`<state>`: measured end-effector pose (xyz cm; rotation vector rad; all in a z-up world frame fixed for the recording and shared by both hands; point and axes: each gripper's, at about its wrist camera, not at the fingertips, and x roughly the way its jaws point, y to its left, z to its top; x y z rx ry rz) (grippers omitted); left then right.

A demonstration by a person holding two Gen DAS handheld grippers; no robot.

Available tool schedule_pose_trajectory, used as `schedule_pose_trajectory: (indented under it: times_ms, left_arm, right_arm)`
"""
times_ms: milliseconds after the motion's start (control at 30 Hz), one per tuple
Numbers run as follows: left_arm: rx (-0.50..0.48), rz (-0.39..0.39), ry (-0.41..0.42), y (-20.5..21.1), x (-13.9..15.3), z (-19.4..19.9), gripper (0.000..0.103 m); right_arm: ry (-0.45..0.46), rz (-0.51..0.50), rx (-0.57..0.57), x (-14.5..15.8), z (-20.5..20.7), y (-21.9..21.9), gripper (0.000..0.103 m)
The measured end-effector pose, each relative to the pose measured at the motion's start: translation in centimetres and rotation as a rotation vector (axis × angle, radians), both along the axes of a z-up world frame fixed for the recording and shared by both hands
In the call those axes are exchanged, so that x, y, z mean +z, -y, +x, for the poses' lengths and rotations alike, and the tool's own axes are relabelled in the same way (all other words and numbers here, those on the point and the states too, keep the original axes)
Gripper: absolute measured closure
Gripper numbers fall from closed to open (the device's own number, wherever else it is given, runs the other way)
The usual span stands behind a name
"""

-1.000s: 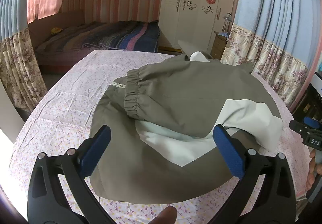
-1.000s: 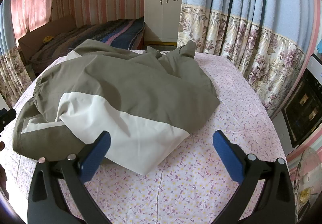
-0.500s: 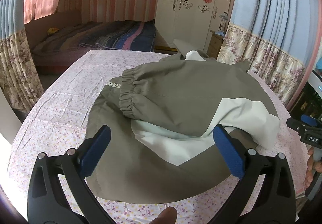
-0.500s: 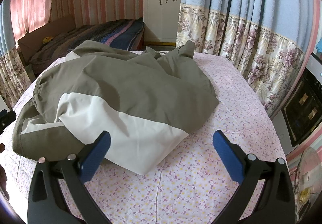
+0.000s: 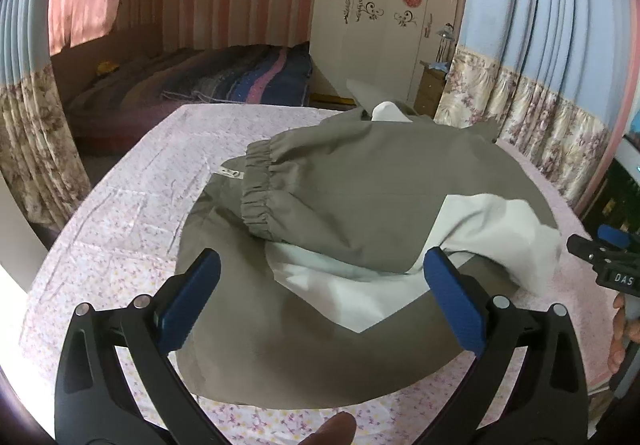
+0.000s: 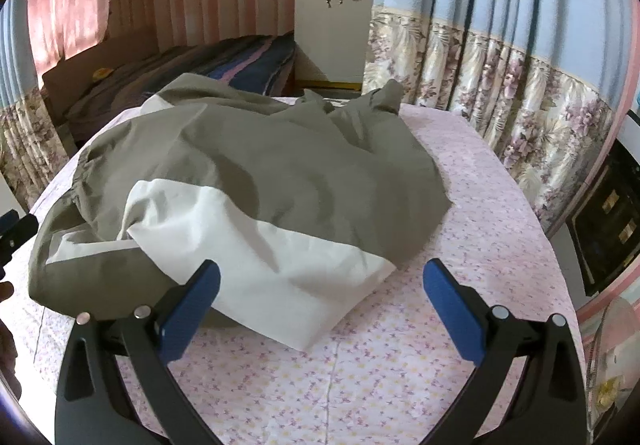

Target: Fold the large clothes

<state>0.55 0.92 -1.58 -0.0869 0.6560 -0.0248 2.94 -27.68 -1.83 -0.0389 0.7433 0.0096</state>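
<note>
Lying rumpled: one olive-and-white jacket (image 6: pixel 256 181).

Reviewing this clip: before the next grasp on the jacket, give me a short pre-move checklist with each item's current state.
1. Left gripper open, nothing held: ok.
2. Right gripper open, nothing held: ok.
3. Jacket fully on the table: ok.
4. Jacket lying flat: not ok; sleeve with the elastic cuff is draped across the body, fabric bunched.
5. White corner in front of the right gripper is free to pinch: ok.
6. Zipper closed: cannot tell.
</note>
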Motion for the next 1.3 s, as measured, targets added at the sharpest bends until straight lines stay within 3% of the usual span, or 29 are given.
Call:
schedule_pose_trajectory:
  times_ms: [900,1000,1067,1133,1233,1300]
  left_arm:
    - [0.025,0.027,-0.024,0.1,-1.0,1.3,0.003]
    - [0.026,0.026,-0.026,0.1,-1.0,1.3,0.003]
    - [0.026,0.025,-0.029,0.1,-1.1,1.5,0.003]
    - [0.024,0.026,-0.030,0.2,-1.2,1.6,0.003]
    - [0.016,0.029,-0.030,0.4,-1.2,1.6,0.003]
    - [0.014,0.030,-0.031,0.6,-1.2,1.6,0.003]
  right_arm:
    - [-0.057,0.021,0.102,-2.9,4.0,-4.5,0.003]
    - [-0.069,0.030,0.099,-3.3,4.2,-4.3,0.032]
    - [-0.084,0.049,0.095,-3.5,4.4,-3.9,0.068]
    - [-0.100,0.051,0.094,-3.7,4.5,-3.6,0.090]
    - [-0.093,0.055,0.112,-3.5,4.1,-3.2,0.101]
    - [-0.075,0.066,0.117,-3.1,3.8,-2.8,0.102]
